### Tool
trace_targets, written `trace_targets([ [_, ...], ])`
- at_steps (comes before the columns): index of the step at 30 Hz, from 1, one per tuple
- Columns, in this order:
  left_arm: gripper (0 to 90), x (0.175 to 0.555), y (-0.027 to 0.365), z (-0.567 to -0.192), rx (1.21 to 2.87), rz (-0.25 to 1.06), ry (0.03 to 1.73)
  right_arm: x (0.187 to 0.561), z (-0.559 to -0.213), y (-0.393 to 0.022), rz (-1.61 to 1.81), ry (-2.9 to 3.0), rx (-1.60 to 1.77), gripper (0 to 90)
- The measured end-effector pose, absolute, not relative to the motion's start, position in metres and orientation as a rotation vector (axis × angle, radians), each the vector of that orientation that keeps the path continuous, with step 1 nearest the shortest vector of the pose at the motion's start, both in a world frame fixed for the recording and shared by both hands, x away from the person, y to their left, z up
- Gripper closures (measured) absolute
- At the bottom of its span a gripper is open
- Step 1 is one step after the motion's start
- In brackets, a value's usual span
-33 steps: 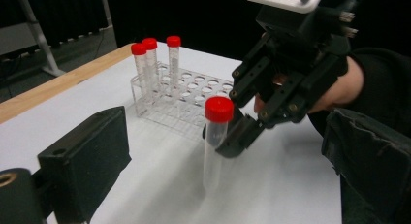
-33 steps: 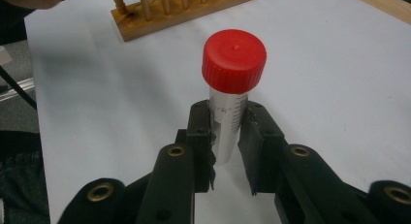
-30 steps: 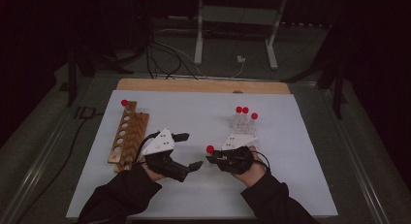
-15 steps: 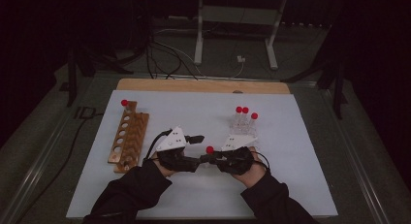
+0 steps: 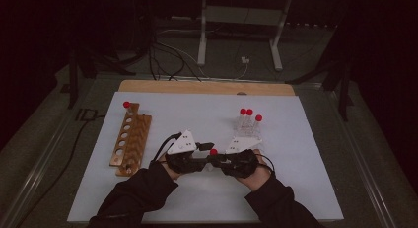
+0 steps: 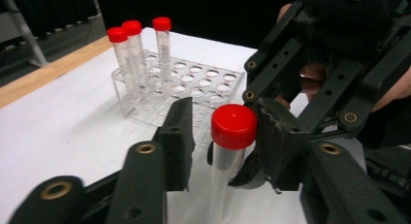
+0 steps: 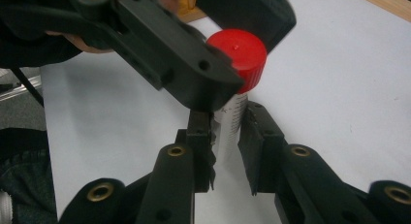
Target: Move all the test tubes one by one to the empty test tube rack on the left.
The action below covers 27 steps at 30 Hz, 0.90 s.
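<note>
above the white worktop (image 5: 148, 198), the right gripper (image 7: 227, 136) clamps an upright red-capped tube (image 7: 236, 83) as the left gripper (image 6: 220, 136), jaws closing, brackets its cap; seat them squarely before twisting.

tube (image 6: 228, 156) base cut off below, wooden rack (image 5: 131, 139) holes blurred
</note>
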<state>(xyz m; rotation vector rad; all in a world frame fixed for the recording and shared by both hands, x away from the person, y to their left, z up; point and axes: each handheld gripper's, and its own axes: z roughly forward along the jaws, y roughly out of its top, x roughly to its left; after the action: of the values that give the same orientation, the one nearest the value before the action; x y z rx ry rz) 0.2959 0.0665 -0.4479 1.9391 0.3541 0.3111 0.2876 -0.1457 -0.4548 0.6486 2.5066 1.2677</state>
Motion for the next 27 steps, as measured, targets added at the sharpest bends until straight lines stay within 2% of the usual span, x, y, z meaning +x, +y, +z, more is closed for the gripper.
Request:
trace_targets([
  [6,69.7,0.296,0.065,-0.449,1.946,0.303,0.340,0.289,-0.456,-0.147,1.264,2.507,0.660,75.1],
  [21,71.8,0.295,0.066,-0.445,1.951,0.306,0.327,0.287,-0.455,-0.148,1.281,2.500,0.657,74.3],
  [24,71.8,0.296,0.069,-0.443,1.953,0.319,0.329,0.286,-0.453,-0.149,1.297,2.492,0.646,71.6],
  [27,71.8,0.298,0.075,-0.441,1.944,0.326,0.350,0.284,-0.449,-0.152,1.315,2.478,0.648,64.9],
])
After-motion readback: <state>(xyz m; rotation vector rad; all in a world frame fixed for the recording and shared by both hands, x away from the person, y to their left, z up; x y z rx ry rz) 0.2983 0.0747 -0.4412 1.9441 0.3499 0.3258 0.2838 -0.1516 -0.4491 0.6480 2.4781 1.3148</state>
